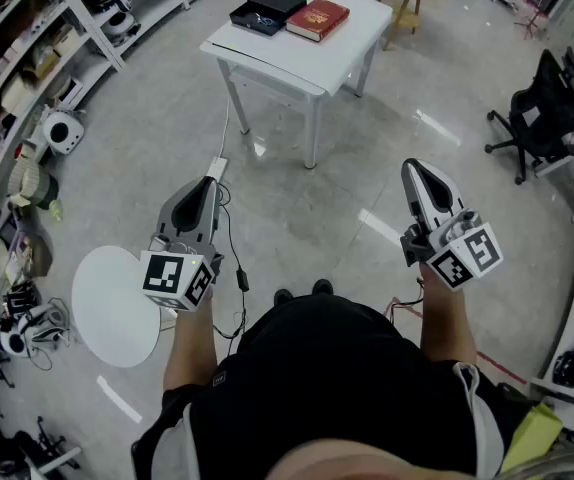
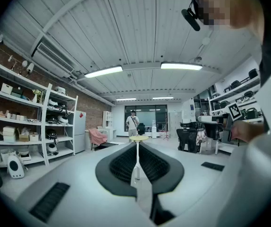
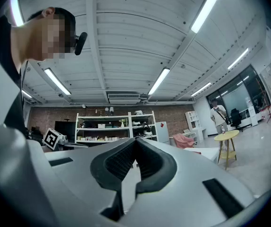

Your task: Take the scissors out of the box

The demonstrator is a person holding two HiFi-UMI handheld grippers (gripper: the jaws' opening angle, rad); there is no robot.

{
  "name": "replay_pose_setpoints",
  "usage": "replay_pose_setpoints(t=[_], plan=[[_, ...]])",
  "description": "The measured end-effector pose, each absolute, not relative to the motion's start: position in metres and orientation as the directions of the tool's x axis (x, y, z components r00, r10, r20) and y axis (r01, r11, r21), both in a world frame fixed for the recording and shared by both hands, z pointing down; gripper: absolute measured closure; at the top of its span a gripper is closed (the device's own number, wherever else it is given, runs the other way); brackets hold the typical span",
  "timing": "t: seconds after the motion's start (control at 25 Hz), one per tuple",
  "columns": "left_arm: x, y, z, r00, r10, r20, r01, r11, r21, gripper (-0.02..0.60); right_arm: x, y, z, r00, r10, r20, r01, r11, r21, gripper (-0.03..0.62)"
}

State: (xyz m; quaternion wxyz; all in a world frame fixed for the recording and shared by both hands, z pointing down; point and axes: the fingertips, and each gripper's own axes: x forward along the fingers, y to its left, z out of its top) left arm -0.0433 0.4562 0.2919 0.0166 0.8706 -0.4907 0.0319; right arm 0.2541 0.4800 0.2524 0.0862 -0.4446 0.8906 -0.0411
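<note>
Only the head view shows the white surface (image 1: 297, 53) at twelve o'clock. It carries the black box (image 1: 267, 10) with a red book (image 1: 317, 18) just beside it at three o'clock, and a bluish glint inside the box may be the scissors, too small to tell. The gripper views show instead a yellow round table (image 2: 138, 138), a standing person (image 2: 132, 123) and shelves (image 3: 112, 126) along a brick wall. The left gripper (image 1: 210, 183) and right gripper (image 1: 414, 168), each bearing a square-marker cube (image 1: 177, 276), have their fingers clenched on nothing, well apart from the box.
</note>
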Motion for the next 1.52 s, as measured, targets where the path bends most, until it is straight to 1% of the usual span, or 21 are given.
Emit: replay_pose_setpoints(t=[0.4, 0.72, 0.96, 1.28, 1.52], plan=[[-0.023, 0.455, 0.287, 0.506, -0.860, 0.070, -0.861, -0.508, -0.012, 0.555, 0.279, 0.478, 0.250, -0.590, -0.796, -0.133, -0.781, 0.605, -0.156, 0.566], [-0.003, 0.458, 0.291, 0.468, -0.879, 0.095, -0.882, -0.472, -0.019, 0.555, 0.313, 0.481, 0.249, -0.604, -0.776, -0.179, -0.754, 0.630, -0.188, 0.566], [0.006, 0.454, 0.289, 0.445, -0.889, 0.105, -0.893, -0.450, -0.029, 0.555, 0.331, 0.473, 0.260, -0.612, -0.773, -0.169, -0.738, 0.635, -0.231, 0.565], [-0.013, 0.423, 0.298, 0.415, -0.904, 0.103, -0.908, -0.419, -0.021, 0.555, 0.317, 0.436, 0.268, -0.635, -0.757, -0.155, -0.720, 0.652, -0.237, 0.565], [-0.046, 0.376, 0.306, 0.408, -0.908, 0.099, -0.912, -0.411, -0.007, 0.555, 0.285, 0.388, 0.271, -0.643, -0.754, -0.137, -0.719, 0.655, -0.232, 0.565]])
